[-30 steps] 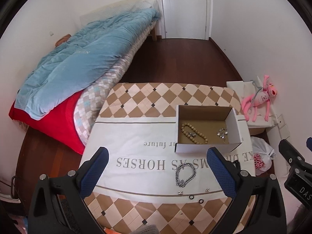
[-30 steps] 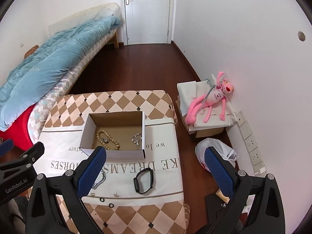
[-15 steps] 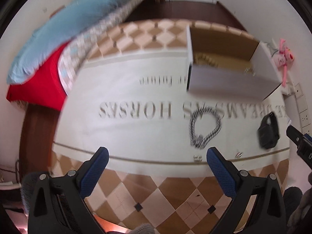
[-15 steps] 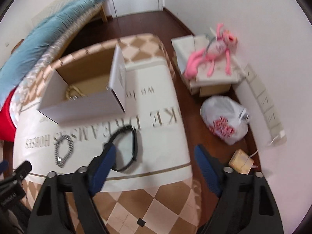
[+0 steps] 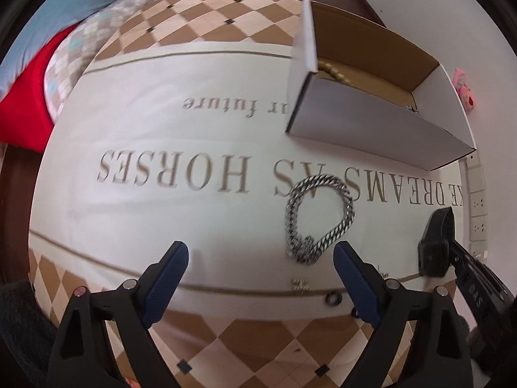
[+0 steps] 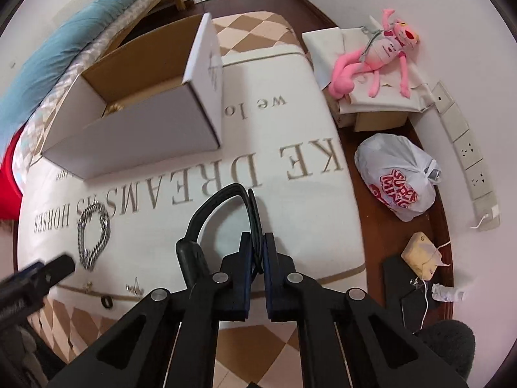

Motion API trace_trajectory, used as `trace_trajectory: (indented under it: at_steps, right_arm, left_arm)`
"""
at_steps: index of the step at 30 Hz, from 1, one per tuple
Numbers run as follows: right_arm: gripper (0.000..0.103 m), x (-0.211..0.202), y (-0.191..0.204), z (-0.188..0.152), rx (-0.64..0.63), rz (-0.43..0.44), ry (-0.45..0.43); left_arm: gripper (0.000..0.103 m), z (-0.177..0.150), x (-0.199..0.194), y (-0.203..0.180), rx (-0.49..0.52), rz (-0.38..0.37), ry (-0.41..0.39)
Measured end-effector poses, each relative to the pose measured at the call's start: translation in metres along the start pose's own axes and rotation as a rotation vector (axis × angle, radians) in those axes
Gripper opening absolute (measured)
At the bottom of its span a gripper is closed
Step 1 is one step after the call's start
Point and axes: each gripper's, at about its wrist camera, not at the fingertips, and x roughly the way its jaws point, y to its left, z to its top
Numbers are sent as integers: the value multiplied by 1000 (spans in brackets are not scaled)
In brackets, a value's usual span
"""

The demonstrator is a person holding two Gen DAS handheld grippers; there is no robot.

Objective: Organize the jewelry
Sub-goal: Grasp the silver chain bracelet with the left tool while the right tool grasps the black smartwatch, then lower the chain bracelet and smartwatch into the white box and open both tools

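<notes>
The right gripper (image 6: 257, 252) is clamped on the strap of the black band (image 6: 223, 223) — a watch-like loop with a thicker body (image 6: 189, 258) on its left side. The band looks light and rubbery; its strap bows in a springy arch, so it should flex rather than slip, and the flat strap is a sound place to pinch. From the left wrist view the band (image 5: 436, 242) stands on edge near the right rim of the cloth (image 5: 161, 148), the right gripper's tip beside it.

The left gripper (image 5: 260, 271) is spread wide and holds nothing. The chain (image 5: 318, 216) lies flat on the cloth just ahead and toward its right finger (image 5: 353, 278), not between the two. It is a thick metal curb chain, probably heavy for its size, limp and slick — best taken across the bunched clasp end nearest the gripper, where the links double up.

The box (image 6: 139, 110) stands open behind both pieces, with beads (image 5: 332, 71) inside. Small rings (image 5: 332, 298) and earrings (image 5: 300, 283) lie at the cloth's near edge.
</notes>
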Motion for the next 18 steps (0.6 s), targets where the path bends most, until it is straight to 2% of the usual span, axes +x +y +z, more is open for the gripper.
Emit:
trace_trajectory:
  at_steps: [2,3,7,9,10,11,12,13,14,18]
  right_arm:
    - [6,-1,-1,-2,2,4,3]
    - [6,-2,-2,-3,6,7,4]
    - [6,-3,0,-3,11,5,3]
    - [6,-3,1,-2,10,2,3]
    - [6,-3,0,-2,11,2,3]
    - [6,-2,0,-2,14,3,3]
    - [6,-2,-1,-2,18,4,3]
    - [6,-2,-1,-1,19,5,4]
    - [6,-2,-1,-1,20,5,4]
    - [6,-3,-2,0,33,15,6]
  left_arm:
    - [74,3,5,-6,29,12,6]
    - [71,5,10,-11,52,25,17]
    - [73,12,19,-24,134,74,11]
    - [71,14,20,-30,163,67,3]
    - [62,15,19,-32,172,52,-2]
    - [46,17,19,-35,178,32,-9]
    - [37,18,17,-39,190,32,-18]
    - [19,18,16,-44,213,27,-17]
    - [6,19,16,-47,230,23,-11]
    - [6,20,12,-48,247,5,4]
